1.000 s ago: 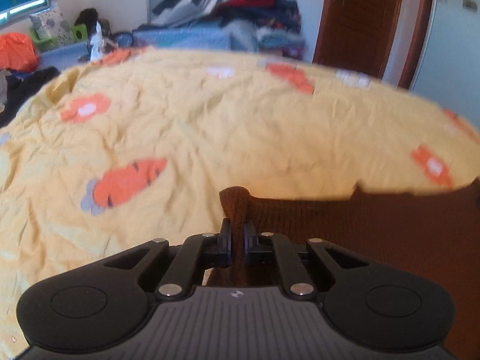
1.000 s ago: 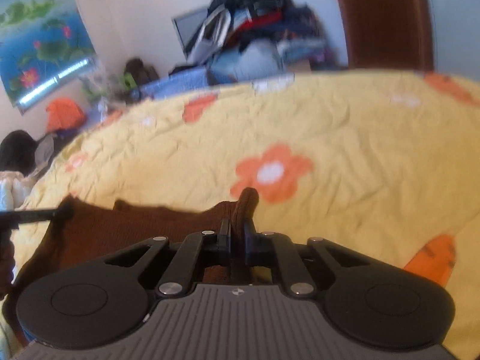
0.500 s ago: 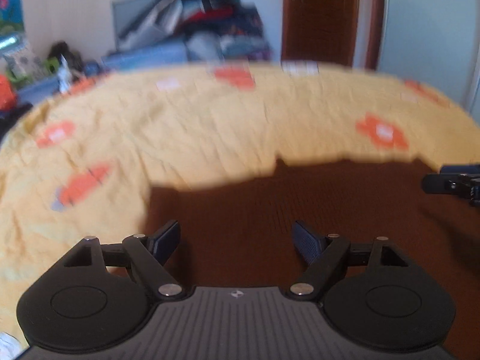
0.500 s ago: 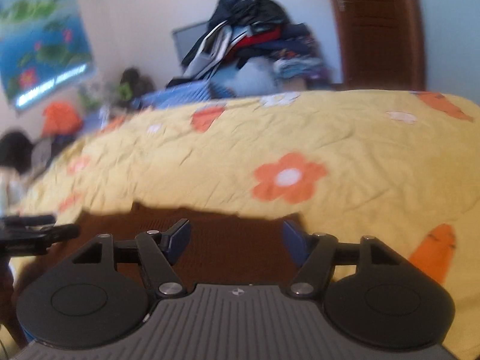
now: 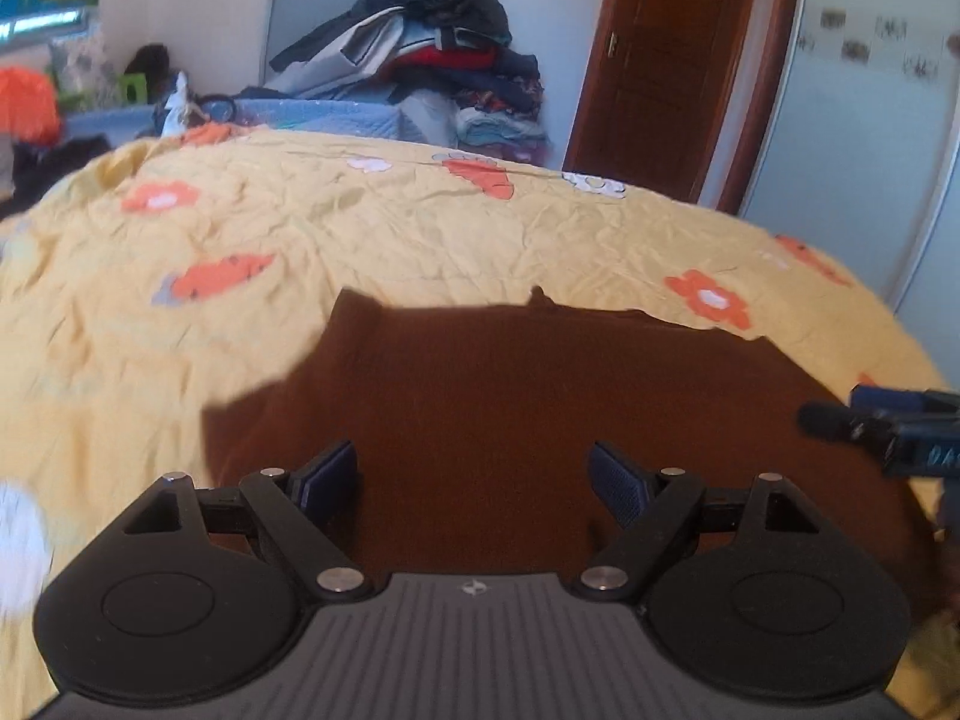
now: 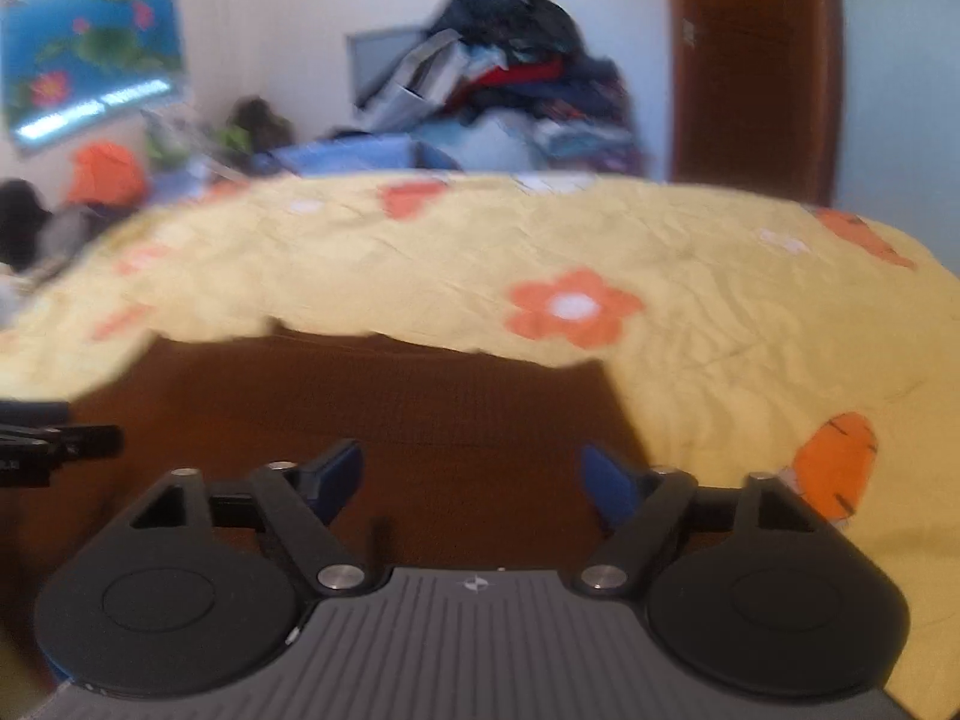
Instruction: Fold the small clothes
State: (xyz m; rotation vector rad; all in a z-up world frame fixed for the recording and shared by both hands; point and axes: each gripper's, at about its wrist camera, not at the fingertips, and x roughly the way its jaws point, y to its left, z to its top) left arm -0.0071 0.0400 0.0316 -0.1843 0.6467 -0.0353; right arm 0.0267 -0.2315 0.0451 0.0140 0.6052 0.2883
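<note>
Garment flat, long axis left-right, bedspread

Matt brown knit cloth on the sweater, crumpled yellow cotton-looking bedsheet under it, matt black plastic on the left gripper with shiny metal pins, ribbed grey housing, and a glossy dark wooden door behind.

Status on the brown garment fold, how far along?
Done: the brown garment lies spread flat on the yellow bedspread, its far edge fairly straight. In hand: nothing; the left gripper and right gripper are both open above it. Left: whether a fold is already in cannot be told; further folds likely remain.
</note>
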